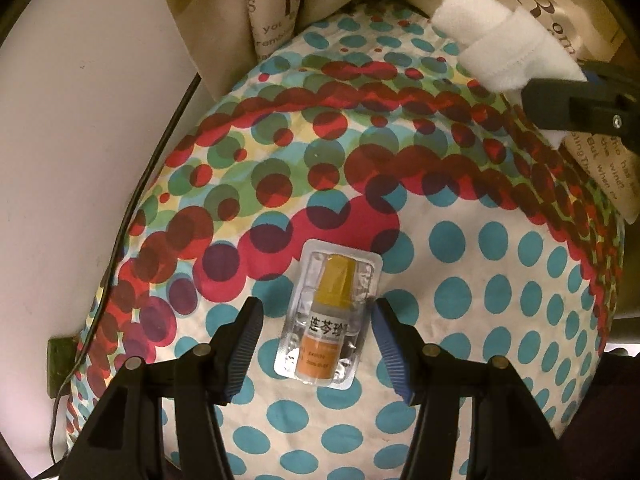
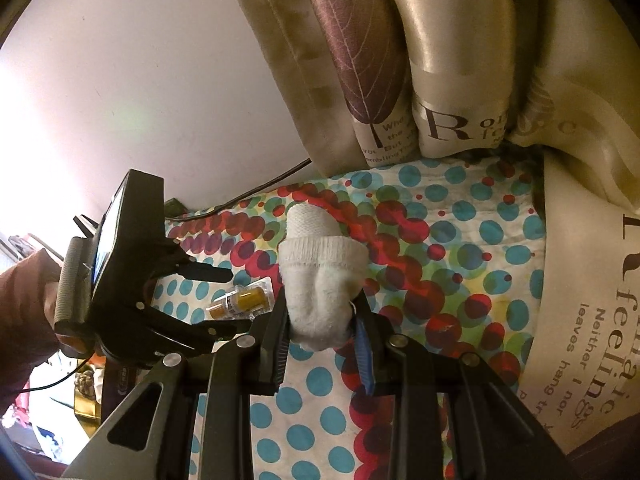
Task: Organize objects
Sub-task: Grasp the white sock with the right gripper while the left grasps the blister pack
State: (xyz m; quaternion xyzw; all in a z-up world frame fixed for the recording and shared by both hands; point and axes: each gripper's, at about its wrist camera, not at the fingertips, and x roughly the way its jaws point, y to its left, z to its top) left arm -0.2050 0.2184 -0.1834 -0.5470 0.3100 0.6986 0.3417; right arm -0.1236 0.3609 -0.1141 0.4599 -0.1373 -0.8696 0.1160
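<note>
A dotted cloth (image 1: 460, 280) was spread over the surface, with a printed curtain (image 2: 400, 60) hung at the upper edge of both views and a dark cable (image 1: 140, 184) run along the cloth's left edge beside a pale wall (image 1: 80, 100). Nothing was seen between the left gripper (image 1: 318, 334) and the cloth except a blister pack (image 1: 326, 316), which was laid flat at lower centre of the left view. A small vial (image 1: 328, 308) with a yellow cap and orange label was sealed inside the pack. The vial's long axis was set roughly up and down the frame, cap toward the top, slightly tilted right. The left gripper's jaws were held partly open on either side of the pack, close to its edges but not seen pressing on it. In the right view that gripper was seen at left, gripped by a hand (image 2: 36, 304), with the pack below its fingers. A rolled white sock (image 2: 324, 276) was clamped in the right gripper (image 2: 322, 336), its jaws narrow, the roll pointed up the frame above the cloth
</note>
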